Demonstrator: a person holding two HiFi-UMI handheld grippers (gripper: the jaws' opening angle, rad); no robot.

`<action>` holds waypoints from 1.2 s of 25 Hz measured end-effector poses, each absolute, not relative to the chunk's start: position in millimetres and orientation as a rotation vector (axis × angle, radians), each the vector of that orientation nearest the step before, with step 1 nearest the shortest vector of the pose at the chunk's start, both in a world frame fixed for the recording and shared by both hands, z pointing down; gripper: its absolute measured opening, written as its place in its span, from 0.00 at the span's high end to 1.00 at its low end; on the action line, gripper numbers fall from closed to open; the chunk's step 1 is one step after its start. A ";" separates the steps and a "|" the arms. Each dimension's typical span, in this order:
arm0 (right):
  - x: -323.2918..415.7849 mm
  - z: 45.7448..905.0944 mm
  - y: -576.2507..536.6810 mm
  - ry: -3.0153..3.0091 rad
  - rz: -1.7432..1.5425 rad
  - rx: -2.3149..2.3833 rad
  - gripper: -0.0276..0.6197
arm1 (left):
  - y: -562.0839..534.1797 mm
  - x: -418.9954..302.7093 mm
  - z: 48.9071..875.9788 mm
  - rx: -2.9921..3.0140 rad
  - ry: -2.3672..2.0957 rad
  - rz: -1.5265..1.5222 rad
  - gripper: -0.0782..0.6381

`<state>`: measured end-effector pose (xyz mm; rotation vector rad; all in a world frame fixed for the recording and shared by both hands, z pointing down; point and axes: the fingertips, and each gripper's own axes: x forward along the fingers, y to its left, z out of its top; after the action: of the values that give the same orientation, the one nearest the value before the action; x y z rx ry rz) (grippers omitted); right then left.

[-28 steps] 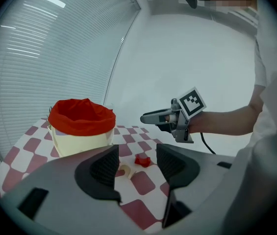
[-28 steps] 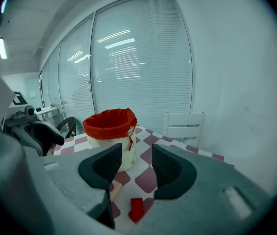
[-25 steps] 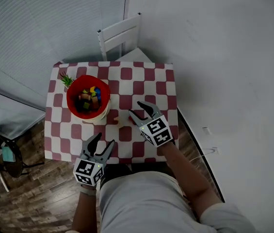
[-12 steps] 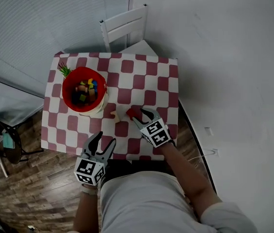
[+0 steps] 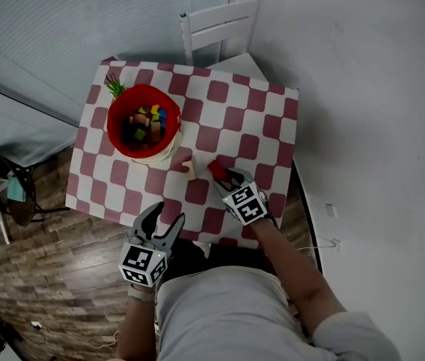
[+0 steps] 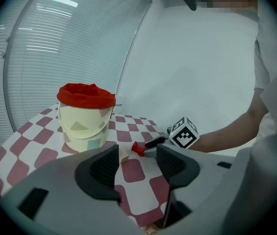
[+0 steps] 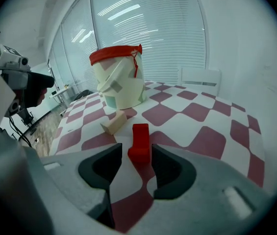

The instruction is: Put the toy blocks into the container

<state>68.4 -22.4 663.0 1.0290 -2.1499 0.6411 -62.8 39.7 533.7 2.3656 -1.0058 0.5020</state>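
Note:
A cream bucket [image 5: 144, 122] with a red rim stands at the table's far left and holds several coloured blocks. A red block [image 5: 217, 170] sits between the jaws of my right gripper [image 5: 226, 177], which is shut on it near the front right. The right gripper view shows this red block [image 7: 139, 140] pinched between the two pads, just over the cloth. A tan block [image 5: 190, 170] lies on the table just left of it, apart from the jaws. My left gripper [image 5: 159, 226] hangs open and empty off the table's near edge.
The checkered table [image 5: 235, 119] is small, with drop-offs on all sides. A white chair [image 5: 220, 25] stands behind it by the wall. A green sprig [image 5: 113, 89] lies beside the bucket. A dark stool [image 5: 13, 190] stands on the wooden floor at left.
My right gripper went from wide open around the red block to shut on it. The left gripper kept its place and stayed open. The head view shifted.

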 end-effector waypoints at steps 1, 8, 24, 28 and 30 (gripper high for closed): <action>67.2 666.5 -21.5 -2.142 0.642 1.020 0.68 | 41.1 -64.0 534.7 2.358 -1.011 0.501 0.58; 63.8 676.9 -24.7 -2.125 0.643 1.029 0.68 | 43.0 -70.6 539.5 2.326 -1.046 0.489 0.58; 71.7 643.1 -32.6 -2.114 0.607 1.115 0.73 | 33.7 -78.3 533.0 2.346 -1.023 0.444 0.58; 71.1 622.4 -38.5 -2.125 0.580 1.155 0.73 | 29.6 -76.8 529.4 2.376 -0.991 0.447 0.58; 70.1 611.4 -40.6 -2.133 0.568 1.168 0.73 | 28.4 -77.9 527.7 2.387 -0.979 0.446 0.58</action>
<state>70.1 -40.6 611.4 1.1680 -2.1333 0.5678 -77.9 28.4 527.7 2.3873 -0.9789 0.4456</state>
